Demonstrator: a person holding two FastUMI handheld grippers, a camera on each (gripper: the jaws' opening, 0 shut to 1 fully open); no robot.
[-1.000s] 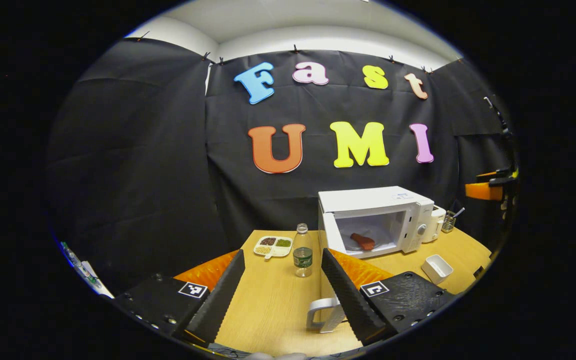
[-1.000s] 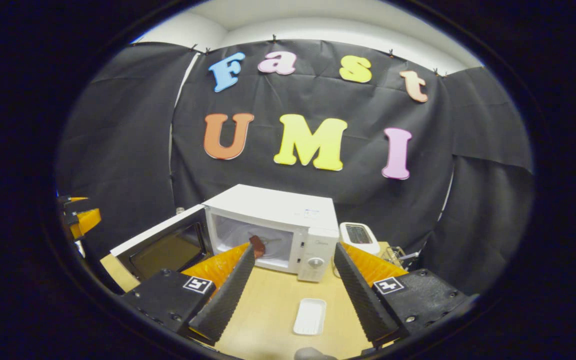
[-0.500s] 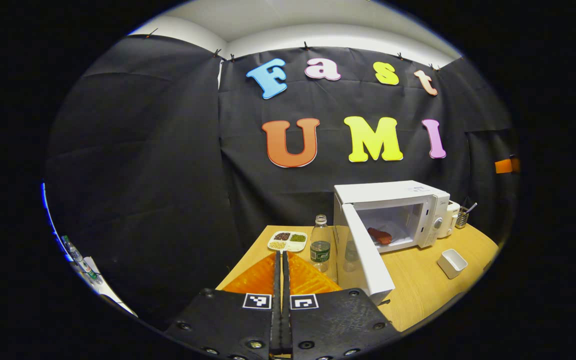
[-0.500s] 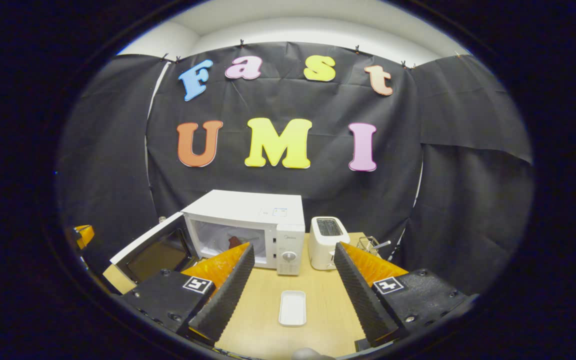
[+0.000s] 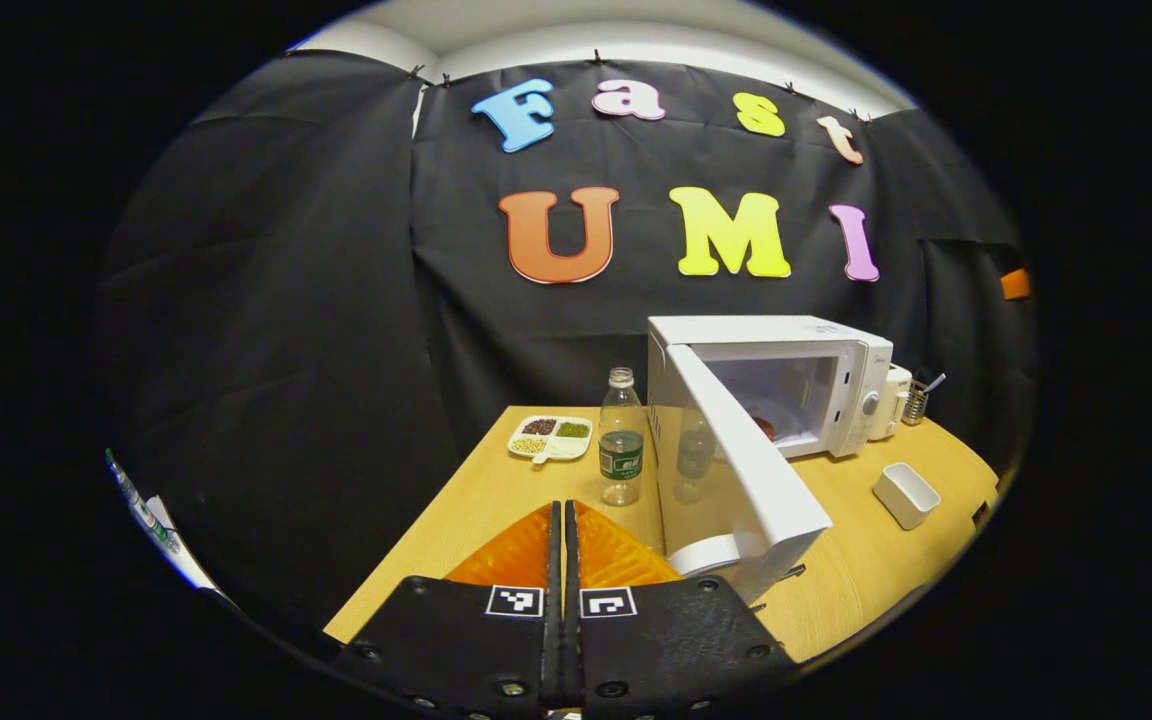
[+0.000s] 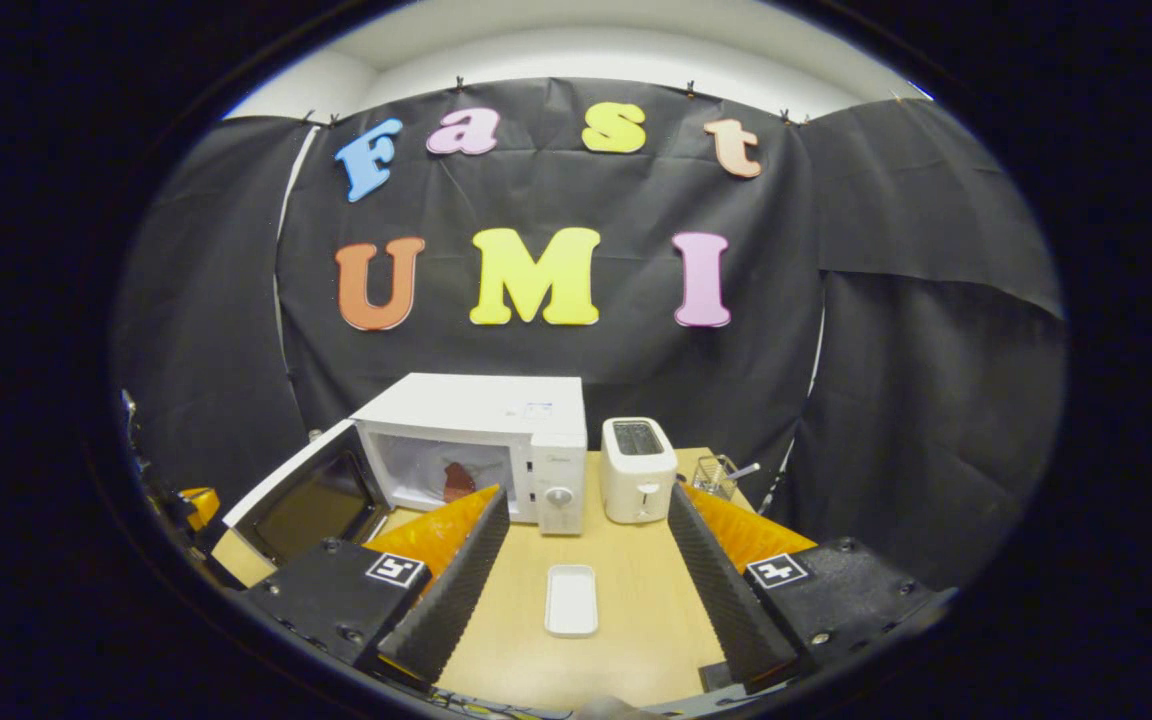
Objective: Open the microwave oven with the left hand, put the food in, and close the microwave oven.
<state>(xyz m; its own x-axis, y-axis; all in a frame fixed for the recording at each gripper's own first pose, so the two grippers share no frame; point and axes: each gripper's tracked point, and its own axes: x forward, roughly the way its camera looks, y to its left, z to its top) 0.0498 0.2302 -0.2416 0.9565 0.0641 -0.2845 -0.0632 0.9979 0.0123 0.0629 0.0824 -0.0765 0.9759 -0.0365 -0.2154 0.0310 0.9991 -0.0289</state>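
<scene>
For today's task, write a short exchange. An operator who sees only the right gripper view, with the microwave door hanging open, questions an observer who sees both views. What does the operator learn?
Operator: My view looks at the microwave from the front. Is the left claw open or shut?
Observer: The left claw is shut, its fingers pressed together with nothing between them.
Operator: What is on the far side of the open door?
Observer: A clear bottle stands upright on the table, just beyond the door.
Operator: Anything past that?
Observer: A divided dish of beans lies nearer the wall.
</scene>
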